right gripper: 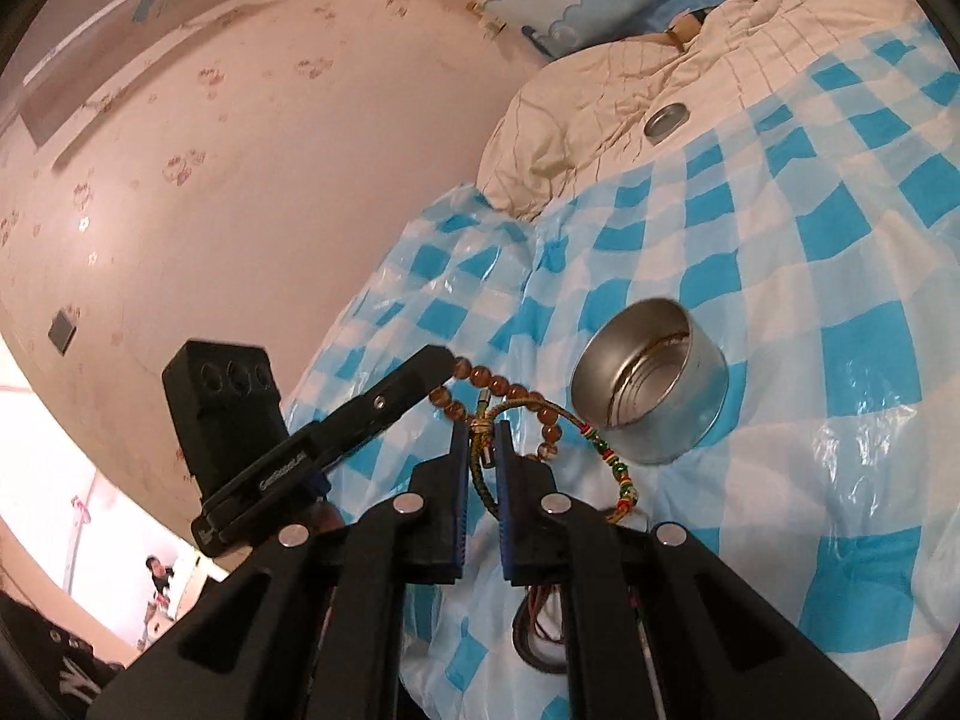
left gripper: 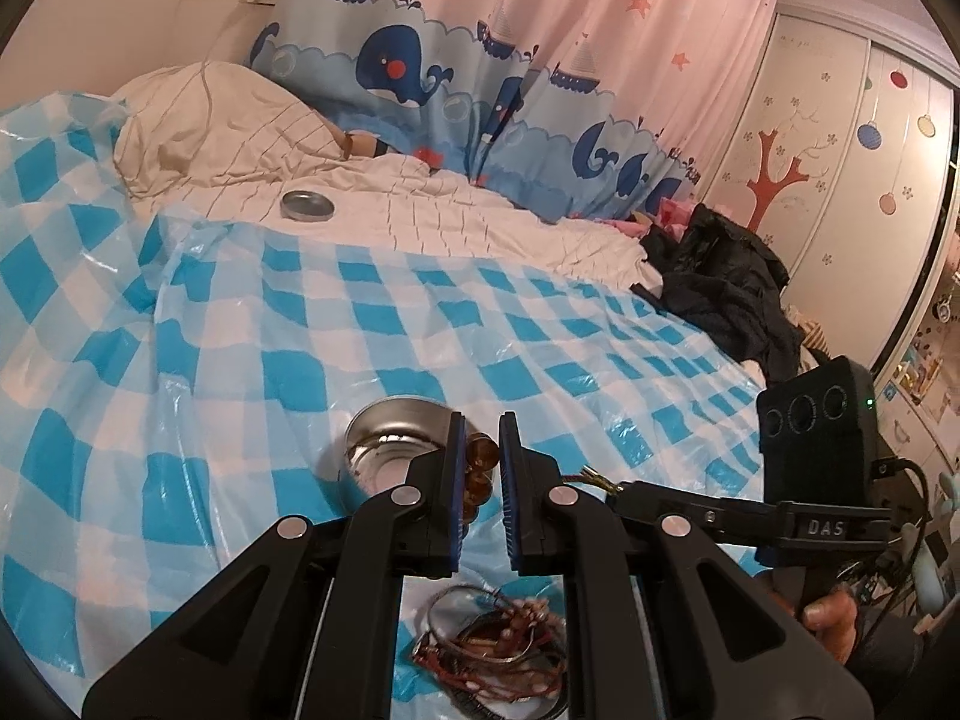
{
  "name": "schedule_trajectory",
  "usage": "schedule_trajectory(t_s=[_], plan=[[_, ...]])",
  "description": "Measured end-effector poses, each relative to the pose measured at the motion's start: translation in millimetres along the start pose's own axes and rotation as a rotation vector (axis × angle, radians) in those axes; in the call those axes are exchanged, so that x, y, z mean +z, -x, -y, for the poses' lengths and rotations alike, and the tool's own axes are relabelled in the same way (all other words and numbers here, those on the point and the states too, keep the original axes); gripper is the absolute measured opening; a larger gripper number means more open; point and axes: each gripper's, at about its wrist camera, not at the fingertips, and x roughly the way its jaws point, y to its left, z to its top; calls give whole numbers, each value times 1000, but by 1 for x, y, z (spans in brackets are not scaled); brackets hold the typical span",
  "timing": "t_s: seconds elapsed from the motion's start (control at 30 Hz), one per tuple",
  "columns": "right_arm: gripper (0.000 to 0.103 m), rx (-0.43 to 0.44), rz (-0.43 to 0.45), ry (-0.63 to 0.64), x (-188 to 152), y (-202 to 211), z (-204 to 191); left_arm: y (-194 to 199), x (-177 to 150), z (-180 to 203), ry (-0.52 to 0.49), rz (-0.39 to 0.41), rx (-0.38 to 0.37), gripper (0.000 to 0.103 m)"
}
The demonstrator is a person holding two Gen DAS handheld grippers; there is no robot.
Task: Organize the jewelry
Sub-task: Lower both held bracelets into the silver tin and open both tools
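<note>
My left gripper [left gripper: 483,420] is shut on an amber bead bracelet [left gripper: 482,455], held just above the checked sheet. In the right wrist view it [right gripper: 441,360] reaches in from the left, with the amber beads [right gripper: 498,384] hanging from its tip. My right gripper [right gripper: 480,427] is shut on a green-and-gold braided cord bracelet [right gripper: 480,468] with small coloured beads, which loops through the amber one. An open round metal tin [right gripper: 651,384] lies tilted just to the right; it also shows left of my left fingers [left gripper: 390,450]. A tangled jewelry pile [left gripper: 492,654] lies under the grippers.
The tin's lid [left gripper: 307,204] rests far back on the white quilt [left gripper: 450,216]. A blue-and-white checked plastic sheet [left gripper: 540,324] covers the bed. Dark clothes [left gripper: 726,288] are heaped at the right edge. A whale-print curtain and a wardrobe stand behind.
</note>
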Motion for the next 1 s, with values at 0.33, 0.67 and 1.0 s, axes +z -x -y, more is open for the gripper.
schedule_trajectory(t_s=[0.33,0.67,1.0], plan=[[9,-74,42,37,27,-10,-3,-41,20,-9,79,8,-67,10],[9,-154,0,98,47,-48,6,-57,15,-21,-2,-93,212,13],[39,-374,-121,222,26,-86,8,-39,10,-11,-106,-106,345,41]])
